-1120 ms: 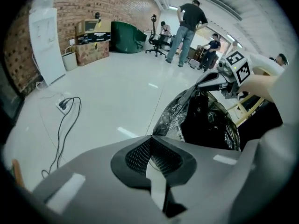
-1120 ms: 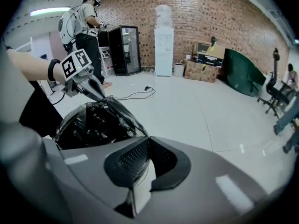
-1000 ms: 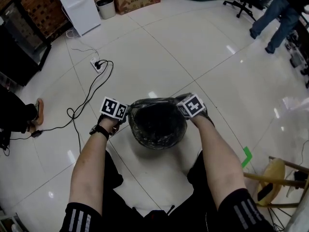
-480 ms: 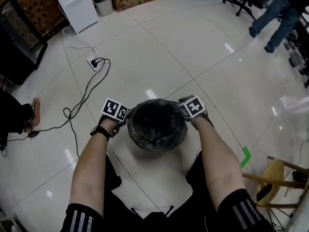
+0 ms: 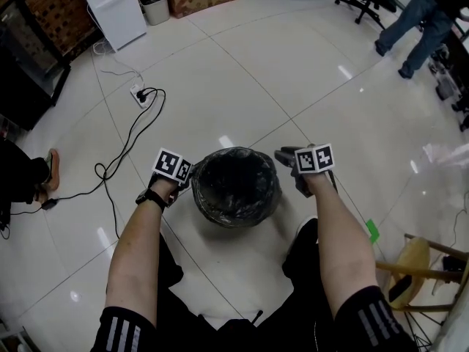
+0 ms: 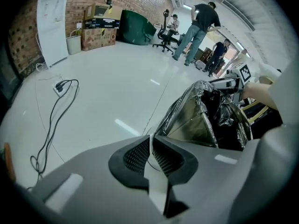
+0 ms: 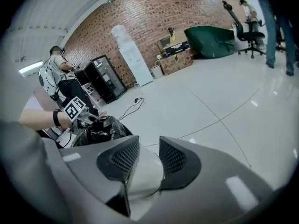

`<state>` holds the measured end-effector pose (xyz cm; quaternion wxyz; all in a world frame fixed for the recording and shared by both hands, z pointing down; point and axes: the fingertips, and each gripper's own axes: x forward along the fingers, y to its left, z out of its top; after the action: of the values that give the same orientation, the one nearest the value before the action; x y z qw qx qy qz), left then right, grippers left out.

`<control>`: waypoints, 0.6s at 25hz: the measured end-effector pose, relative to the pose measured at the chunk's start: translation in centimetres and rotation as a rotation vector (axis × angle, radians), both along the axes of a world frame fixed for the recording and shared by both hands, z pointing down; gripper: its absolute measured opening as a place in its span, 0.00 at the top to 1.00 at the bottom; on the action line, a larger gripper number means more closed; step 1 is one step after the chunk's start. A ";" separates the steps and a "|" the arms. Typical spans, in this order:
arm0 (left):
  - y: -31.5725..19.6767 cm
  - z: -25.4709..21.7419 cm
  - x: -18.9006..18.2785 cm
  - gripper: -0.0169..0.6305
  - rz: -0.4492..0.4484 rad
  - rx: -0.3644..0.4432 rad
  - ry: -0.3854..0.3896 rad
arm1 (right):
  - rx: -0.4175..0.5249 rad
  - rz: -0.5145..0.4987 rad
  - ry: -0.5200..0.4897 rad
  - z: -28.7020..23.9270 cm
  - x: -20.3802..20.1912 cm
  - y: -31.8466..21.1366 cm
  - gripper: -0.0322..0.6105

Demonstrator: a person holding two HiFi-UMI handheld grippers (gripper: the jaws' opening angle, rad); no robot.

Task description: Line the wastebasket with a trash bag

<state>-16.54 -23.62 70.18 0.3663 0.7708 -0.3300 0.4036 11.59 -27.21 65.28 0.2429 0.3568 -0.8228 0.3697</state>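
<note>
One round wastebasket [image 5: 236, 189] stands on the glossy white tile floor [image 5: 242, 72], and one black trash bag [image 5: 220, 215] already lines it: thin, crinkled, shiny plastic fills the inside and folds out over the rim, wrinkling down the outer wall. Two bare forearms reach down to it, one on each side, each hand holding a grey plastic tool with a black-and-white marker cube on top. The left claw [image 6: 150, 143] sits just beside the wastebasket's left rim, pointing steeply down; its dark mesh-textured pads have just been opening and stand only a thin slit apart, with pale floor showing through and no plastic caught between them, the bag's folded edge lying just to their right. A black wristwatch [image 5: 150, 198] bands that wrist. The right claw [image 7: 148, 148] is held off the wastebasket's right side, clear of the rim and angled downward; its jaws have just been opening and stand well apart, released, with only bare floor between the two ridged pads. Beyond the wastebasket on its left, one black cable [image 5: 121, 156] loops across the tiles to a white power strip [image 5: 143, 94]. One small green tape mark [image 5: 373, 230] lies to the wastebasket's right, near a wooden chair [image 5: 418, 266].
</note>
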 end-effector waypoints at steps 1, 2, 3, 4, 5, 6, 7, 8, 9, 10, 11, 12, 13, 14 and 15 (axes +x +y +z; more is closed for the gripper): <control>-0.3 -0.3 -0.3 0.92 -0.006 0.020 -0.012 | 0.014 -0.011 0.023 -0.4 0.1 0.0 0.72; -0.5 -0.8 -0.5 0.87 -0.014 0.043 -0.024 | 0.028 -0.028 0.049 -0.8 0.2 0.2 0.72; -0.8 -1.3 -0.8 0.84 -0.024 0.067 -0.031 | 0.040 -0.050 0.076 -1.3 0.2 0.5 0.72; -1.0 -2.0 -1.1 0.83 -0.034 0.090 -0.034 | 0.051 -0.077 0.102 -1.8 0.0 0.8 0.72; -1.2 -2.8 -1.5 0.82 -0.042 0.112 -0.037 | 0.062 -0.113 0.131 -2.3 -0.4 1.3 0.73; -1.2 -3.5 -1.9 0.82 -0.045 0.133 -0.046 | 0.076 -0.162 0.169 -2.8 -0.9 1.9 0.74; -1.1 -4.2 -2.3 0.80 -0.043 0.151 -0.063 | 0.096 -0.221 0.221 -3.3 -1.4 2.5 0.74; -1.0 -4.7 -2.7 0.79 -0.036 0.165 -0.084 | 0.119 -0.284 0.284 -3.7 -1.7 3.3 0.75; -0.6 -5.0 -2.9 0.77 -0.027 0.171 -0.101 | 0.140 -0.343 0.350 -4.1 -2.0 4.0 0.75; -0.1 -5.1 -3.1 0.76 -0.017 0.166 -0.110 | 0.155 -0.390 0.411 -4.3 -2.2 4.8 0.75; 0.7 -5.0 -3.1 0.76 -0.007 0.147 -0.108 | 0.160 -0.423 0.461 -4.4 -2.3 5.5 0.75; 1.6 -4.8 -3.0 0.76 0.003 0.116 -0.102 | 0.159 -0.445 0.494 -4.3 -2.4 6.3 0.75; 2.6 -4.3 -2.9 0.76 0.013 0.078 -0.097 | 0.158 -0.458 0.515 -4.1 -2.6 6.9 0.75; 3.6 -3.7 -2.8 0.77 0.020 0.039 -0.098 | 0.157 -0.463 0.531 -4.2 -2.7 7.4 0.75; 4.5 -3.1 -2.7 0.77 0.024 0.008 -0.103 | 0.161 -0.464 0.546 -4.5 -3.0 7.9 0.75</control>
<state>-19.23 -19.11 67.10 0.3410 0.7543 -0.3406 0.4457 8.63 -19.33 60.73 0.5019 0.2641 -0.8133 0.1299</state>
